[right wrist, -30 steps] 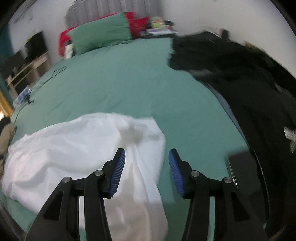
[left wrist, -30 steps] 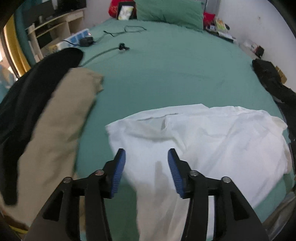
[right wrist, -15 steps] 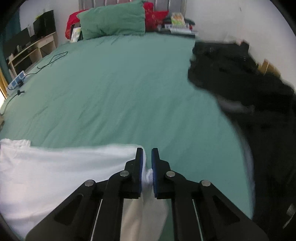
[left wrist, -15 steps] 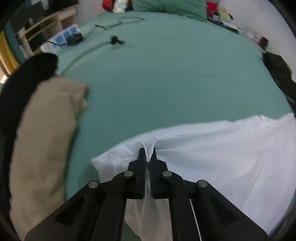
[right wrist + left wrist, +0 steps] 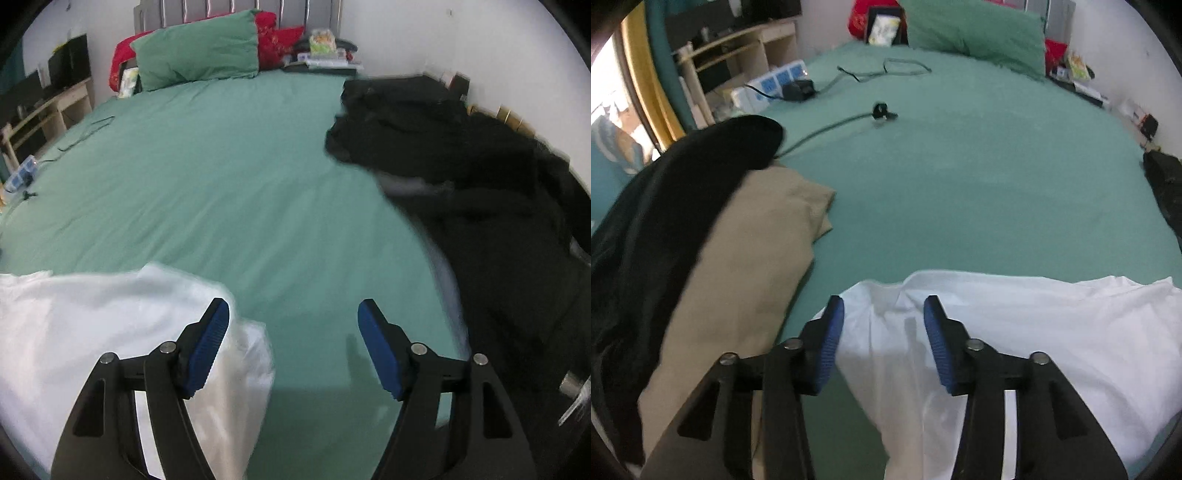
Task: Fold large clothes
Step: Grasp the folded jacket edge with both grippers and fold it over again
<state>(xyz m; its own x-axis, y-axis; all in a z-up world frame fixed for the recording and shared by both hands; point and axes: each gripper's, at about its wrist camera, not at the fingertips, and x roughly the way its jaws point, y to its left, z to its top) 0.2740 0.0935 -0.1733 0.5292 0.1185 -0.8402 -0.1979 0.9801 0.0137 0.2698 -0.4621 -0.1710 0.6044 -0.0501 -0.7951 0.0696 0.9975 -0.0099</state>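
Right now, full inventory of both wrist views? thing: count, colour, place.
white garment: 1, white, near edge of bed, under left gripper, beside right gripper
tan garment: 1, tan, folded, left side of bed
black garment: 1, black, lying on the tan garment
dark clothes pile: 1 heap, black, right side of bed
bed sheet: 1, green, covers the bed
pillow: 1, green, at the headboard
red cushion: red, behind the pillow; count unclear
cables: at least 2, dark, far left of bed
power strip: 1, white and blue, left bed edge
shelf unit: 1, pale wood, left of bed
left gripper: black with blue pads, open, jaws just opened over the white garment
right gripper: same, open, jaws just opened, nothing between
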